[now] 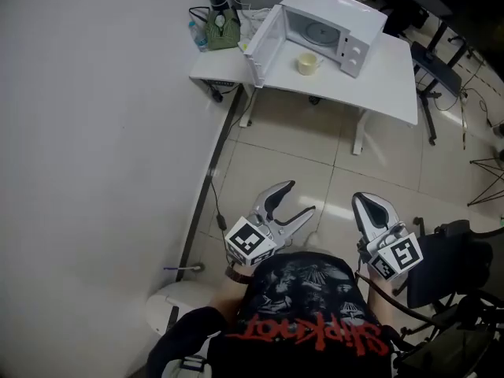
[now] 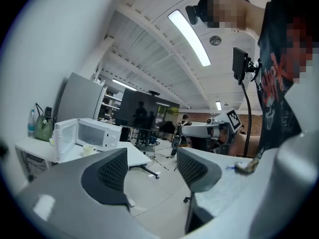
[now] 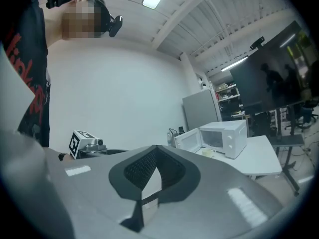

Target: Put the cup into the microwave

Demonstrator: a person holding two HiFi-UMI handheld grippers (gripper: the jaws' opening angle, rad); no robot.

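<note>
A white microwave [image 1: 331,31] stands on a white table [image 1: 390,81] far ahead, with its door [image 1: 264,42] swung open to the left. The pale yellow cup [image 1: 308,63] sits on the table just in front of the open cavity. Both grippers are held low near the person's body, over the tiled floor, well short of the table. My left gripper [image 1: 299,198] is open with nothing between its fingers. My right gripper [image 1: 365,201] is shut and empty. The left gripper view shows the microwave [image 2: 94,133] and cup [image 2: 88,150] far off, as does the right gripper view, microwave [image 3: 222,138] and cup [image 3: 209,152].
A green bag [image 1: 222,28] and bottles stand on a small side table left of the microwave. A plain wall runs along the left, with a cable at its foot. A black chair [image 1: 445,270] is close on the right, and a white round bin [image 1: 177,305] at lower left.
</note>
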